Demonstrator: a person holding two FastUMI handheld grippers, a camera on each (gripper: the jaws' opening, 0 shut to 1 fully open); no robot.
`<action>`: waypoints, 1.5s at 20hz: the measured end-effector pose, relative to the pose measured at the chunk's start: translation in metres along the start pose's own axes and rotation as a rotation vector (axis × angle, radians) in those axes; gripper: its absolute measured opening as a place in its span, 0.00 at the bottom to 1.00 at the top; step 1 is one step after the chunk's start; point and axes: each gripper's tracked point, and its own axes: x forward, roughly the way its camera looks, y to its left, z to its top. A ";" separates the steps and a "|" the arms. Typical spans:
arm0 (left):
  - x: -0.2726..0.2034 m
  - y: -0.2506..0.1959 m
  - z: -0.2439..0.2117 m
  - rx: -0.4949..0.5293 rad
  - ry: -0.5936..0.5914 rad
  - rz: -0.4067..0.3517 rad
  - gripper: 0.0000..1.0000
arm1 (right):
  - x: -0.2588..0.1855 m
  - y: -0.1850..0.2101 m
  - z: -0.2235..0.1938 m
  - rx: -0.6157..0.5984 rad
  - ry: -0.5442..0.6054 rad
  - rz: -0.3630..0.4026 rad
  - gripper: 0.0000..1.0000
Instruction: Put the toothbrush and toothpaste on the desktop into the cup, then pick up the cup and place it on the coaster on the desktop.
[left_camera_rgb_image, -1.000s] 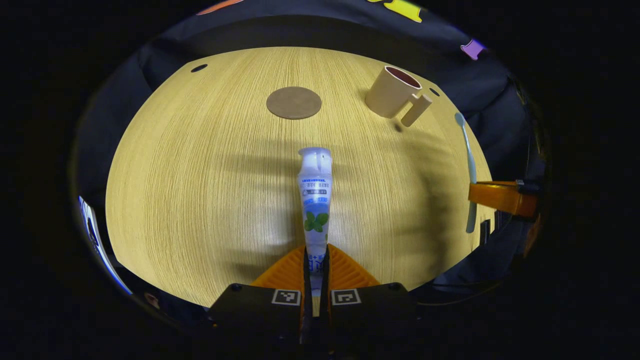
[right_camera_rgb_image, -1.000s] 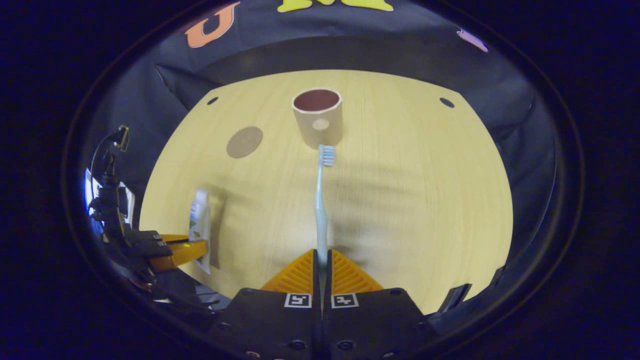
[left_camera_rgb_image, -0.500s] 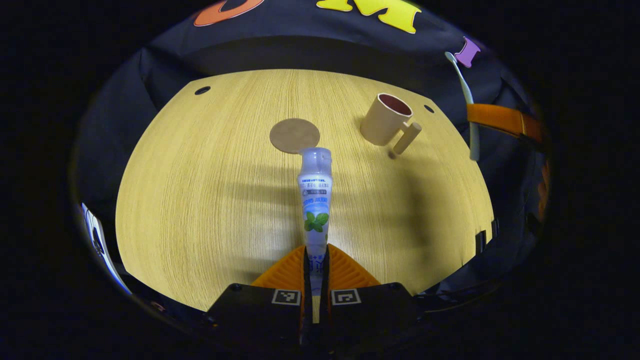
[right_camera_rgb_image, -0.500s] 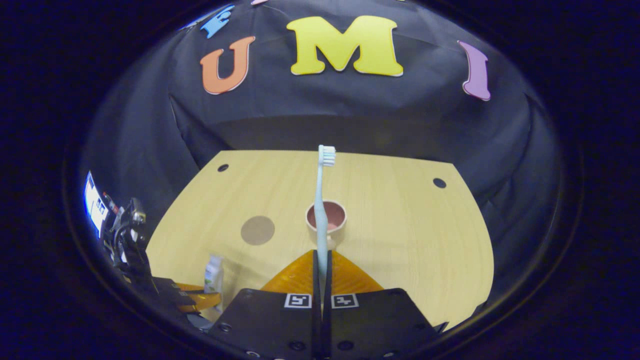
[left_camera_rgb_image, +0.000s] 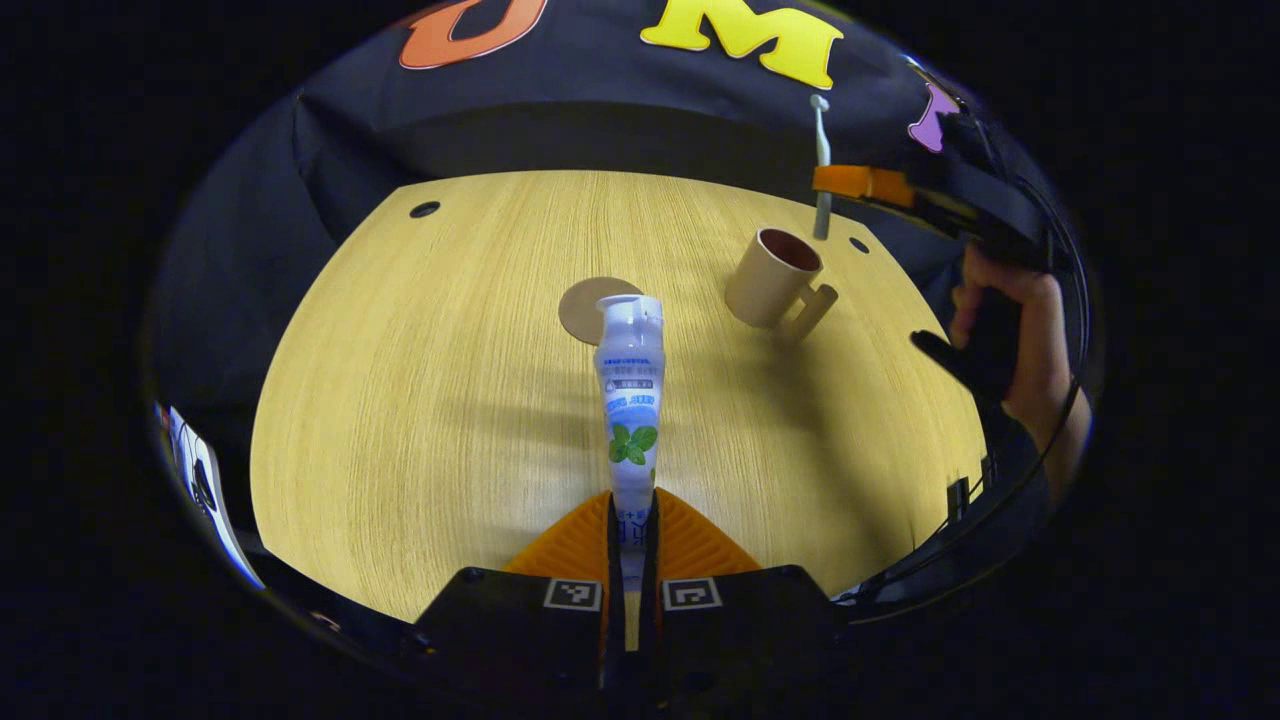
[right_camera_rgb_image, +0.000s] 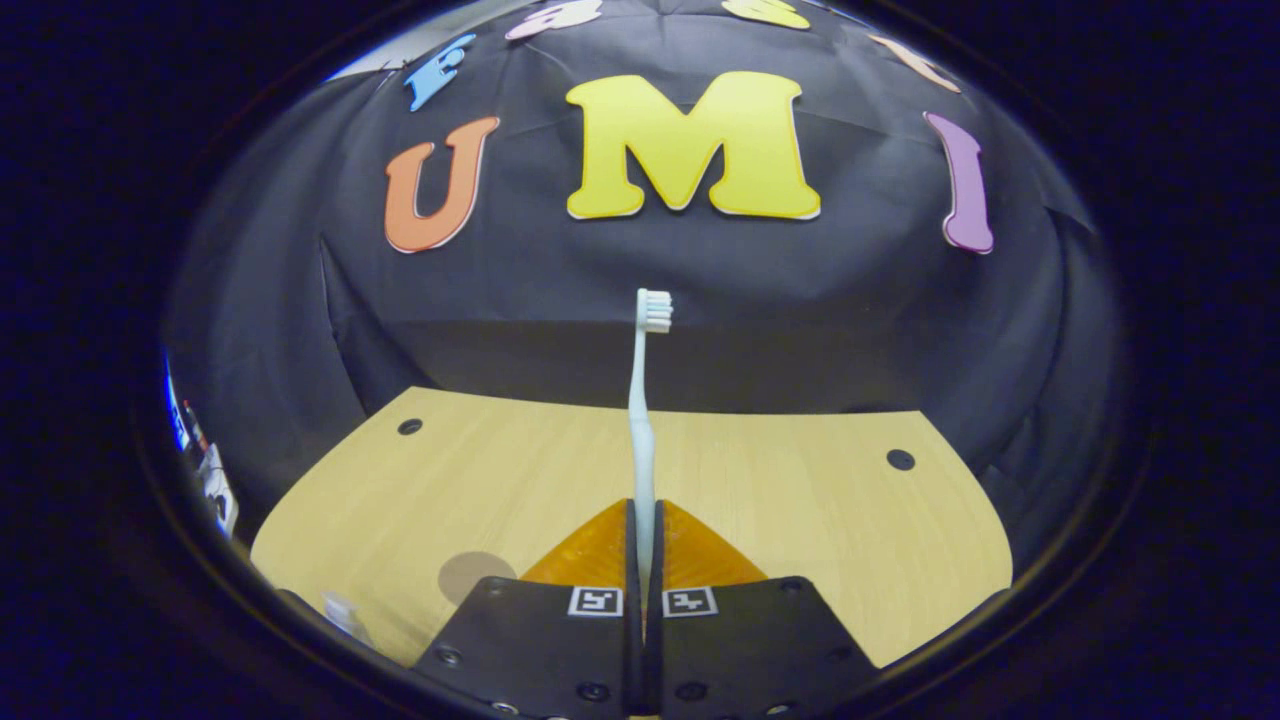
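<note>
Right gripper (left_camera_rgb_image: 835, 182), which we see at the upper right of the left gripper view, pinches the toothbrush (left_camera_rgb_image: 821, 160) upright just above the cup (left_camera_rgb_image: 772, 290), nearer it than our left gripper (left_camera_rgb_image: 630, 540) clamping the toothpaste (left_camera_rgb_image: 630, 390) pointing toward the coaster (left_camera_rgb_image: 585, 308) on the surface (left_camera_rgb_image: 420, 400).

Before me lies a pale wooden desktop (left_camera_rgb_image: 420, 380) with fine straight grain, its far edge cut square with angled corners. A small dark round hole (left_camera_rgb_image: 424, 209) sits near its far left corner, and another hole (right_camera_rgb_image: 900, 459) near the far right. Soft banded shadows fall across the wood. Behind and around the desk hangs the booth's black cloth wall (right_camera_rgb_image: 820, 290), creased and folded. At my far left edge something bright glints (left_camera_rgb_image: 195, 470); I cannot make it out.
</note>
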 end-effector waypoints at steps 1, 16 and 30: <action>-0.005 0.004 0.005 0.000 -0.015 0.008 0.08 | 0.007 0.000 -0.004 -0.014 -0.013 -0.005 0.00; -0.014 0.016 0.022 0.034 -0.044 0.055 0.08 | 0.040 -0.002 -0.058 -0.065 -0.024 -0.031 0.06; -0.008 -0.018 0.104 0.066 -0.361 0.006 0.08 | -0.015 -0.010 -0.021 -0.007 -0.063 0.001 0.88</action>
